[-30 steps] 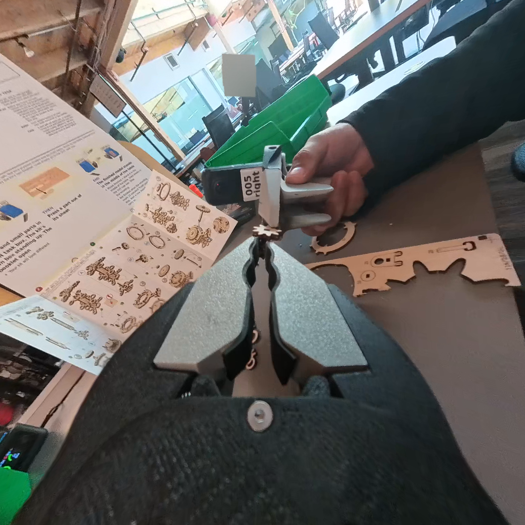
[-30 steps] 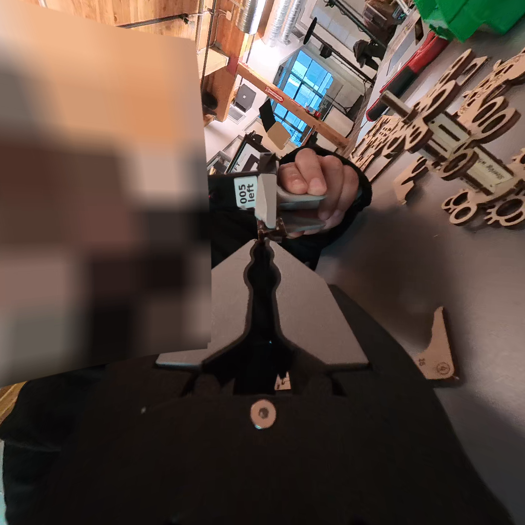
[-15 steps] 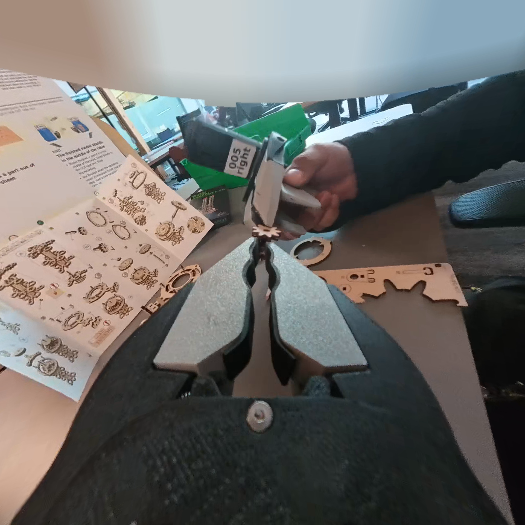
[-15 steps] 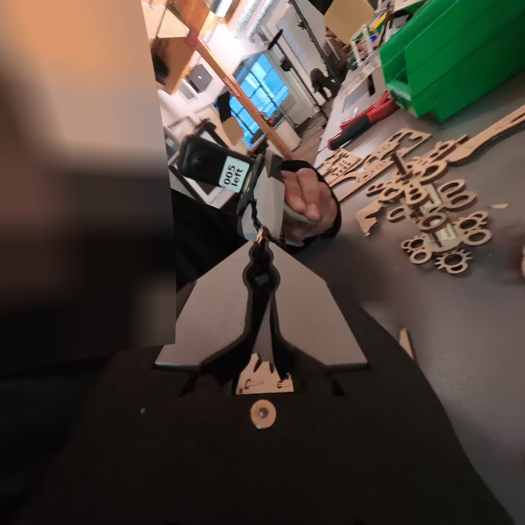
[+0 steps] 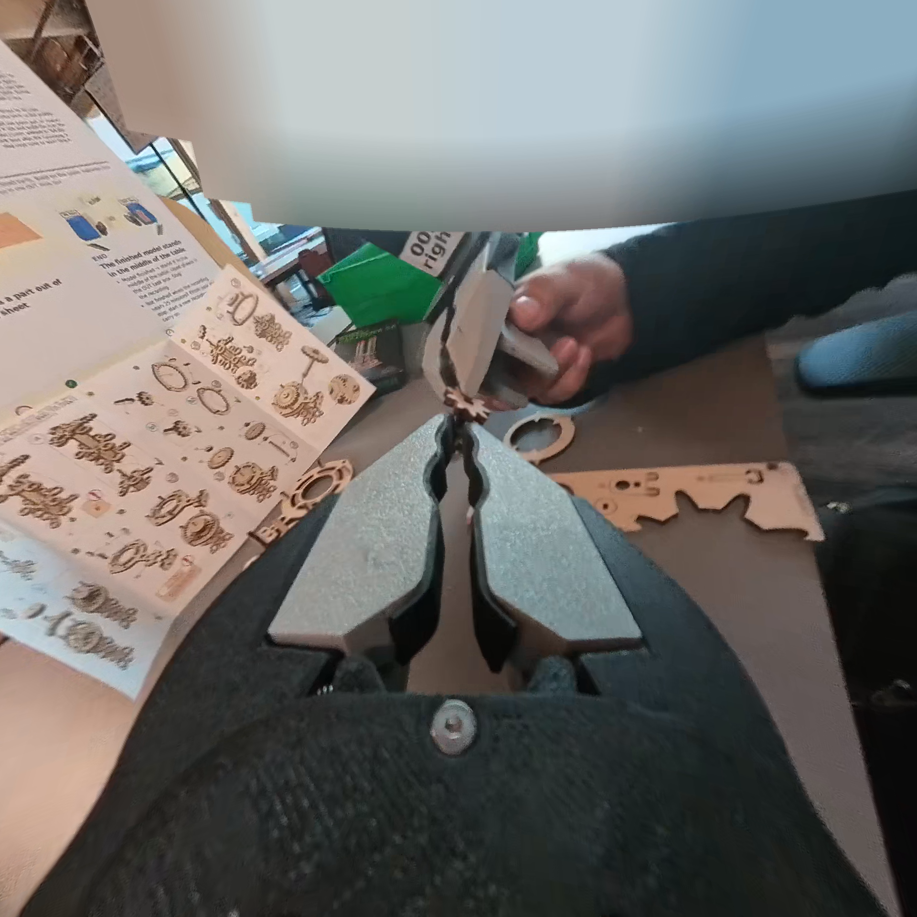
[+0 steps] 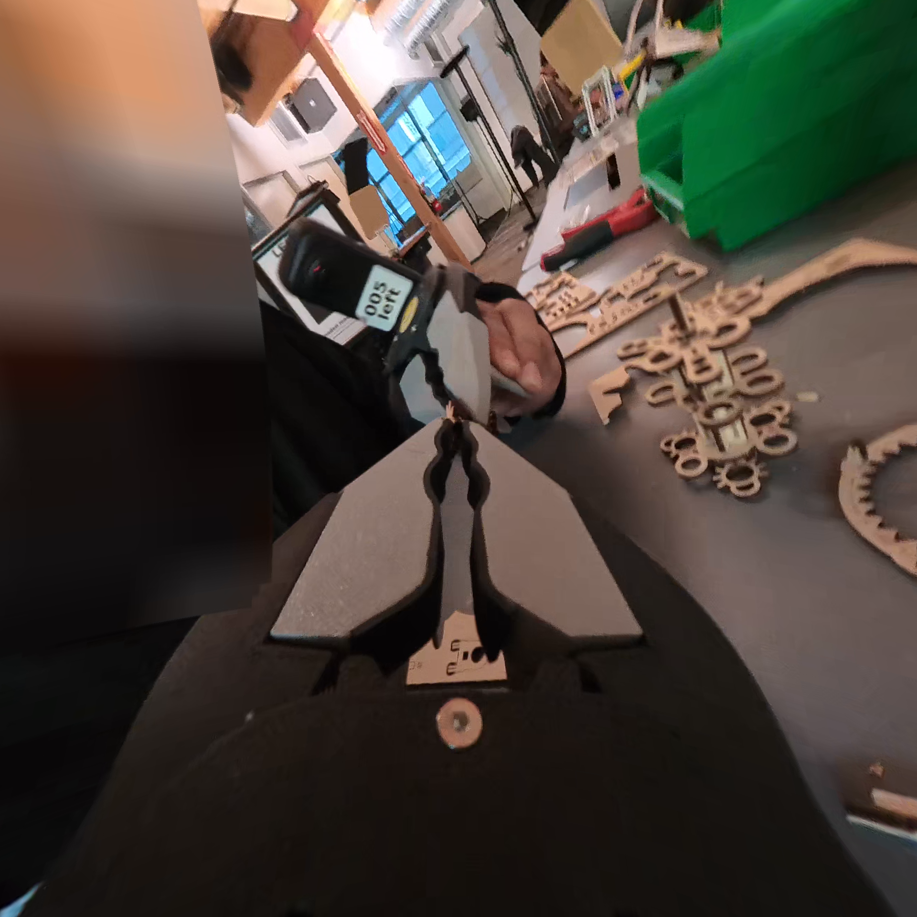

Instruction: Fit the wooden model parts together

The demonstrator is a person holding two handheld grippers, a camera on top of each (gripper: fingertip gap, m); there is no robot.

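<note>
Left jaws: left gripper has its tips closed on a thin dark wooden piece, hard to identify; a gap stays open behind the tips.
Right jaws: right gripper has its tips closed together at a small wooden piece; what exactly is pinched cannot be resolved.
Task part: small wooden gear sits at the meeting point of both grippers, just beyond the left tips and at the right gripper's tips, above the table.
Writing, left side: instruction sheet carries printed text and assembly diagrams; it leans at the left of the left wrist view.
Writing, centre: each gripper bears a white label with printed characters.
Writing, right side: dark box with a printed face lies behind the sheet, before a green bin.
Loose parts: wooden ring and cut-out wooden sheet lie on the table right of the left gripper; partly built wooden model stands at the right in the right wrist view, near a toothed wooden arc.
Hidden: large blurred patches cover the top of the left wrist view and the left of the right wrist view.
Cut off: toothed arc runs out of frame; a second flat wooden piece shows only through the gap between the right fingers.
Hands: a hand grips each tool.
</note>
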